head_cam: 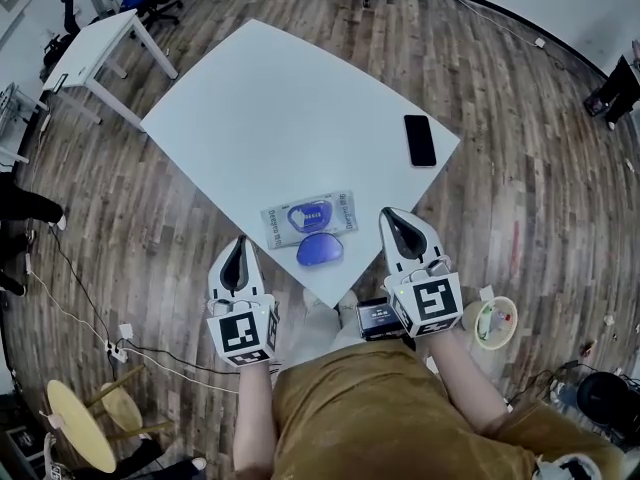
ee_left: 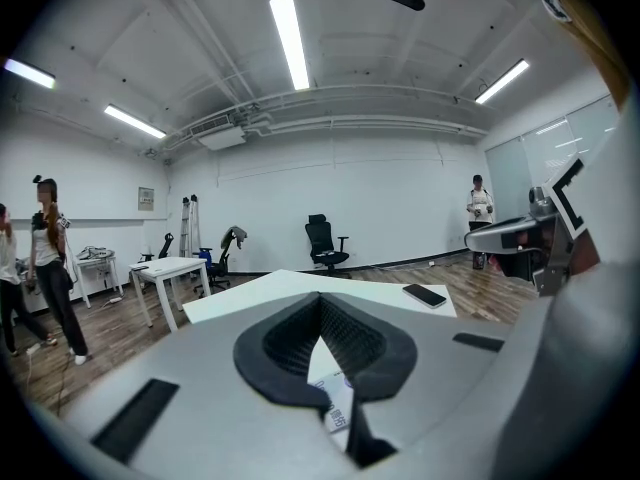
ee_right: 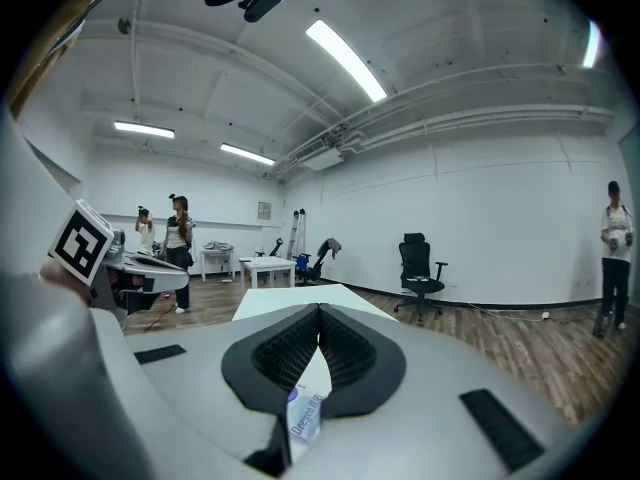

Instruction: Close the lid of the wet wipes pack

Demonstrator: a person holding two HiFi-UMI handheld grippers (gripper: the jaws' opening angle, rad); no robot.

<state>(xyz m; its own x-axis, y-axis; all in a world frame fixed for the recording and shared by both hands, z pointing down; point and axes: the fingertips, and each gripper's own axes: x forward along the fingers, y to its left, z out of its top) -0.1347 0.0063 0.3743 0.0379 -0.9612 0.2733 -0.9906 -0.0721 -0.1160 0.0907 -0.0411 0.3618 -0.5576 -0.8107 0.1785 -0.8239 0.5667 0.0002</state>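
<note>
Approach step, lid not yet touched. Wet wipes pack (head_cam: 310,216) lies flat on the bench (head_cam: 300,98), with its blue lid (head_cam: 320,250) flipped open on the pack's near side. Left claw (head_cam: 239,243) sits near the pack's left and right claw (head_cam: 393,218) near its right, both pressed together and empty. Next, I judge, one tip must fold the lid over the pack and press.

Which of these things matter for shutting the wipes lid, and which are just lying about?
For the job:
wet wipes pack
its open blue lid
left tool and right tool, both shut and empty

Just lying about:
black phone
side table
office chair
</note>
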